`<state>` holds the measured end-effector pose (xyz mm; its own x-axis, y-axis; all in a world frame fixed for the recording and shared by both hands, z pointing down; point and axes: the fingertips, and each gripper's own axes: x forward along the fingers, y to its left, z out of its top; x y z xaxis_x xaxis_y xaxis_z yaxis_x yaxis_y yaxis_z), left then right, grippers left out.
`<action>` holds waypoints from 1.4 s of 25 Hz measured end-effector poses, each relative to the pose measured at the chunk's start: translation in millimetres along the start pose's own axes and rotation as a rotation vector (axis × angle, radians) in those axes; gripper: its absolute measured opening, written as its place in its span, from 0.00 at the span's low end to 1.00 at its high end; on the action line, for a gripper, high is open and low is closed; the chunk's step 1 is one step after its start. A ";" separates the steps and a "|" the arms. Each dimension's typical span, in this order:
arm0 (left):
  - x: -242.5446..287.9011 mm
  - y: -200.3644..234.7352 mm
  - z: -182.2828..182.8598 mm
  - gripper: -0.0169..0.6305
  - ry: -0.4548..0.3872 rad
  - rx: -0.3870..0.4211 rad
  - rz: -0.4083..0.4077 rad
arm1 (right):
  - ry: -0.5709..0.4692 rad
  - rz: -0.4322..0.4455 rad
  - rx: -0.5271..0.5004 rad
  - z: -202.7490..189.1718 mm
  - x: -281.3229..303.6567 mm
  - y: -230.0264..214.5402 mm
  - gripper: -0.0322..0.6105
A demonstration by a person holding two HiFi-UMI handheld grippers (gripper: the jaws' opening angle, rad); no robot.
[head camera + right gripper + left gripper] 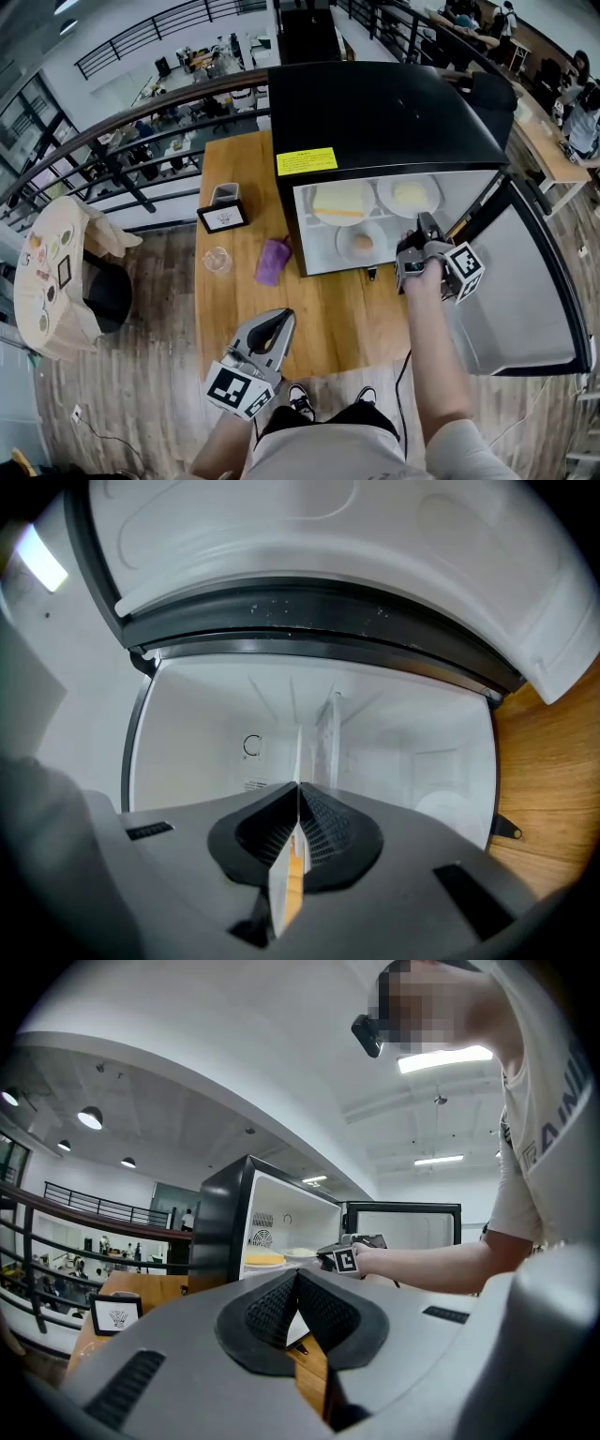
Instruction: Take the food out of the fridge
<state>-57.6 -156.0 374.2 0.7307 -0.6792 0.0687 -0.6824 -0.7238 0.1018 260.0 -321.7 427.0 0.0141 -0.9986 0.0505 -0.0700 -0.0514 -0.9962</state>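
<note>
**Edge pinch on a loaded plate, so tipping is the worry**

The food (411,194) sits on a white plate (384,198) at the right of the shelf in the fridge (375,103), so it's not out yet. The right gripper (424,223) is rolled on its side, with its fingers pinching the near rim of that plate from above and below.

That's a thin bite at one edge. My guess is the far side sags once the plate clears the shelf and the food slides off, or the rim just slips free.

A second plate (323,216) with cake (342,200) sits just beside it on the left, so a sideways swing probably knocks it. A third plate (343,246) lies lower down, roughly under any drop. The open door (525,300) crowds the right side too.

The left gripper (279,321) hangs by the front edge of the worktop (328,319), fingers pressed together and empty. It's well apart from the fridge, so there's no backup support.
</note>
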 end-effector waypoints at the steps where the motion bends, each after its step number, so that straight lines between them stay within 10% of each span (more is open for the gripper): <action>1: -0.3 -1.3 0.3 0.04 0.000 0.002 -0.003 | -0.003 0.009 0.000 1.2 -1.4 0.8 0.09; 22: 5.5 -39.7 4.7 0.04 -0.007 0.024 -0.084 | 0.069 0.102 -0.002 -11.4 -110.1 18.8 0.09; 35: 13.0 -86.1 0.6 0.04 0.025 0.040 -0.187 | 0.209 0.016 -0.033 -20.3 -220.5 -62.0 0.09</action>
<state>10.6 -102.6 365.8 0.8446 -0.5299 0.0768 -0.5349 -0.8415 0.0758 241.0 -98.5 479.2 -0.1940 -0.9796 0.0517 -0.1012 -0.0324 -0.9943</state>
